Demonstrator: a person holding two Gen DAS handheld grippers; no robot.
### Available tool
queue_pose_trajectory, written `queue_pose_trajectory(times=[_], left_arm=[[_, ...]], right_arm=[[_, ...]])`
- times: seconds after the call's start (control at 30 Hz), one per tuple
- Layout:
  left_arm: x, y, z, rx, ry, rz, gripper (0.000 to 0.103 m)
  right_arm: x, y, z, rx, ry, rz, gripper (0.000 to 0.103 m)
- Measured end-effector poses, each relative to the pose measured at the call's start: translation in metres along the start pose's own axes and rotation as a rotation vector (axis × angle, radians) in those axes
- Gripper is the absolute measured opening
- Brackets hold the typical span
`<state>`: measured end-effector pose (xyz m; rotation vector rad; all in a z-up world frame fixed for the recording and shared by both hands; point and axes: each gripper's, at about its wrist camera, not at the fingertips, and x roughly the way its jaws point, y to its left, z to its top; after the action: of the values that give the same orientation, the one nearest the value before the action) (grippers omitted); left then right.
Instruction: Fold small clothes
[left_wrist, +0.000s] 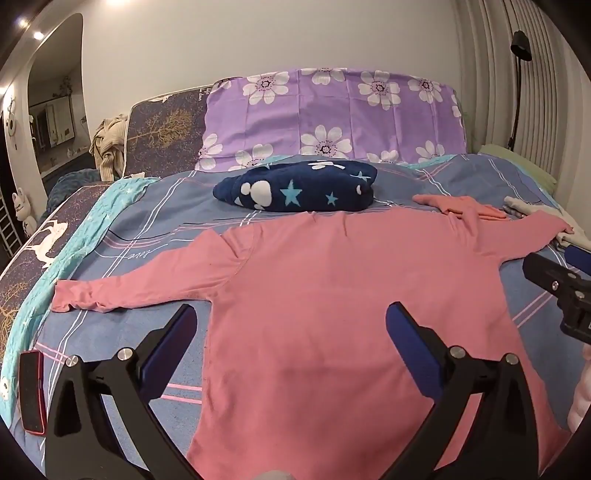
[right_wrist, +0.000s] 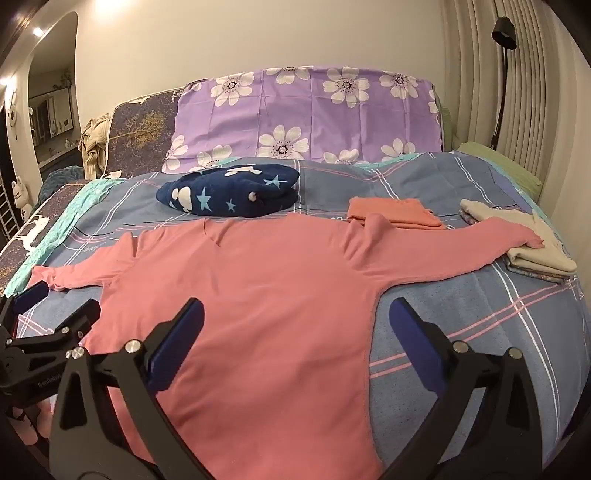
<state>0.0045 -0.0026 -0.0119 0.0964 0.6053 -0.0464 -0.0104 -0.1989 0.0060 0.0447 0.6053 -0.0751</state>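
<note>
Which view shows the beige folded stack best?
The right wrist view: the beige stack lies whole at the right, the pink shirt's sleeve end on it. The left wrist view shows only a sliver at the frame edge.

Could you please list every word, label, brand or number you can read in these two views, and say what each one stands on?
"GenRobot", partly cut off: white print on the black body of the left gripper, seen in the right wrist view.
"love", seen upside down: script on the blue plaid bedsheet, beside the pink shirt.
White lettering on the dark deer-print cushion: too small and blurred to read.
The red phone shows no readable text.
</note>
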Motion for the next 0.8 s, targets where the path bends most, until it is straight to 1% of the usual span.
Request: queue_pose_trajectory(times=[0.13, 0.3, 0.43, 0.53, 0.63, 0.7, 0.8], left_arm=[[-0.006, -0.002, 0.000, 0.006, -0.054, 0.014, 0.102], [-0.010, -0.001, 0.002, 0.002, -0.090, 0.019, 0.102], [-0.013, 0.002, 0.002, -0.012, -0.109, -0.004, 0.102], [-0.011, -0.001, 0.003, 0.015, -0.097, -0.009, 0.102], [-0.008, -0.003, 0.004, 0.032, -0.067, -0.025, 0.102], [-0.003, -0.002, 0.003, 0.030, -0.034, -0.013, 0.102], [-0.001, -0.002, -0.001, 0.039, -0.024, -0.010, 0.101]], right_arm=[[0.003, -0.006, -0.002, 0.002, 0.009, 0.000, 0.101], [0.008, -0.001, -0.002, 0.002, 0.014, -0.007, 0.101], [0.010, -0.001, -0.002, 0.005, 0.018, -0.012, 0.101], [0.010, -0.001, -0.001, 0.006, 0.020, -0.013, 0.101], [0.010, -0.001, -0.001, 0.004, 0.019, -0.012, 0.101], [0.011, -0.001, -0.001, 0.003, 0.018, -0.014, 0.101], [0.011, -0.001, -0.002, 0.003, 0.017, -0.014, 0.101]])
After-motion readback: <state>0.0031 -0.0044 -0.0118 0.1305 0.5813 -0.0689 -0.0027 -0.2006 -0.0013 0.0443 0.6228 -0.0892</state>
